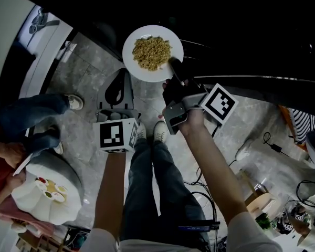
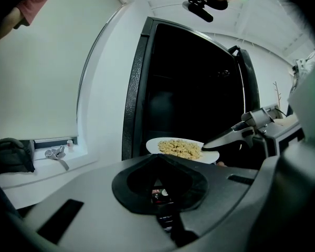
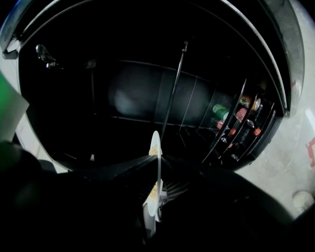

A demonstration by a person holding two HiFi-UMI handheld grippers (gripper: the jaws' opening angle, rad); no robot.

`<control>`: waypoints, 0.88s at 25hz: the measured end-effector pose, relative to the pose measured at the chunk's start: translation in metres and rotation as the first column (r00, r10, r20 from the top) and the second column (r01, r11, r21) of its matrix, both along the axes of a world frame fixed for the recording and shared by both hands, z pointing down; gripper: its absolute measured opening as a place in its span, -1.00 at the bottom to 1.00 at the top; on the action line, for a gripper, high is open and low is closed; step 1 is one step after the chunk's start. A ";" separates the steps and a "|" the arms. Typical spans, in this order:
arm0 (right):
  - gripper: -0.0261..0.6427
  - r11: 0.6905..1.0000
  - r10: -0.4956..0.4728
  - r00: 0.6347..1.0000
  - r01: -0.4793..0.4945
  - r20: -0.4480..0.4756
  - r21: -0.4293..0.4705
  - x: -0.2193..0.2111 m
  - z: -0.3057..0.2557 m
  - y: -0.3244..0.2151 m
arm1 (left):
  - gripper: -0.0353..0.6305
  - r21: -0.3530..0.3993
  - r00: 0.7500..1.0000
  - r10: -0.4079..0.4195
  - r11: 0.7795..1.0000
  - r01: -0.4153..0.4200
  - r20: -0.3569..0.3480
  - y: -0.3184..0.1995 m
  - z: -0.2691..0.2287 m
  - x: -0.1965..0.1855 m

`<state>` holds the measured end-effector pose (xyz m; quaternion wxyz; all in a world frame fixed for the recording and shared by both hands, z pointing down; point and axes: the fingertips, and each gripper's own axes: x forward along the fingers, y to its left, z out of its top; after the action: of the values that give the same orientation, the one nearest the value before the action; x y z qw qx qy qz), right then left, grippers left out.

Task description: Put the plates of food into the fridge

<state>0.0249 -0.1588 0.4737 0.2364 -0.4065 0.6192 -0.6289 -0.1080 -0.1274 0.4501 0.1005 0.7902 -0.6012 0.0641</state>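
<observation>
Holding 1 white plate (image 1: pixel 132 63) by its rim, the right gripper (image 1: pixel 176 70) is clamped tight on it. Yellow food (image 1: pixel 152 52) is piled on the plate. The plate hangs in the air just in front of the open, dark fridge (image 3: pixel 136 88), not on a shelf yet. The left gripper (image 1: pixel 121 83) is closed with nothing in it. I think the job is about half done: the plate must go in and be let go.

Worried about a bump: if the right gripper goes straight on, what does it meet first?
Nothing near: the right gripper, shut on the plate, points into the dark, open fridge; depth unclear.
</observation>
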 end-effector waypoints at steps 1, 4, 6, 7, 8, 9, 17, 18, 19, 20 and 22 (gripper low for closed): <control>-0.87 1.000 0.004 1.000 -0.003 0.006 -0.003 0.000 0.000 -0.004 | -0.88 0.001 1.000 0.004 1.000 -0.004 0.001 -0.003 -0.001 0.001; -0.87 1.000 0.009 1.000 -0.009 0.013 -0.003 -0.002 -0.003 -0.017 | -0.88 0.001 1.000 0.019 1.000 -0.019 0.002 -0.010 -0.003 0.003; -0.87 1.000 0.007 1.000 -0.007 0.018 0.001 -0.003 -0.003 -0.020 | -0.87 -0.001 1.000 0.029 1.000 -0.029 0.002 -0.010 -0.001 0.006; -0.87 1.000 0.007 1.000 -0.007 0.020 0.003 -0.003 -0.003 -0.020 | -0.87 -0.001 0.999 0.033 0.999 -0.033 0.003 -0.008 0.000 0.008; -0.87 1.000 0.006 1.000 -0.006 0.019 0.004 -0.003 -0.003 -0.021 | -0.88 -0.002 0.999 0.037 0.999 -0.037 0.004 -0.008 0.000 0.009; -0.87 1.000 0.005 1.000 -0.005 0.018 0.004 -0.004 -0.003 -0.023 | -0.87 -0.002 0.999 0.041 0.999 -0.041 0.004 -0.008 0.000 0.010; -0.87 1.000 0.012 1.000 -0.012 0.025 -0.009 -0.007 -0.002 -0.032 | -0.87 0.002 0.998 0.063 0.998 -0.063 0.013 -0.013 -0.002 0.014; -0.87 1.000 0.012 1.000 -0.012 0.025 -0.008 -0.007 -0.002 -0.032 | -0.88 0.002 0.998 0.066 0.998 -0.066 0.014 -0.013 -0.002 0.015; -0.87 1.000 0.012 1.000 -0.012 0.024 -0.006 -0.007 -0.002 -0.033 | -0.88 0.001 0.998 0.068 0.998 -0.068 0.014 -0.013 -0.002 0.017; -0.87 1.000 0.012 1.000 -0.012 0.023 -0.006 -0.007 -0.002 -0.033 | -0.87 0.000 0.997 0.070 0.998 -0.070 0.013 -0.013 -0.001 0.018; -0.87 1.000 0.014 1.000 -0.014 0.026 -0.009 -0.007 -0.001 -0.033 | -0.87 -0.001 0.997 0.071 0.997 -0.071 0.010 -0.013 0.000 0.019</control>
<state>0.0180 -0.1920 0.4726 0.2471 -0.4035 0.6103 -0.6353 -0.0885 -0.1400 0.4496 0.0954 0.8106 -0.5733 0.0719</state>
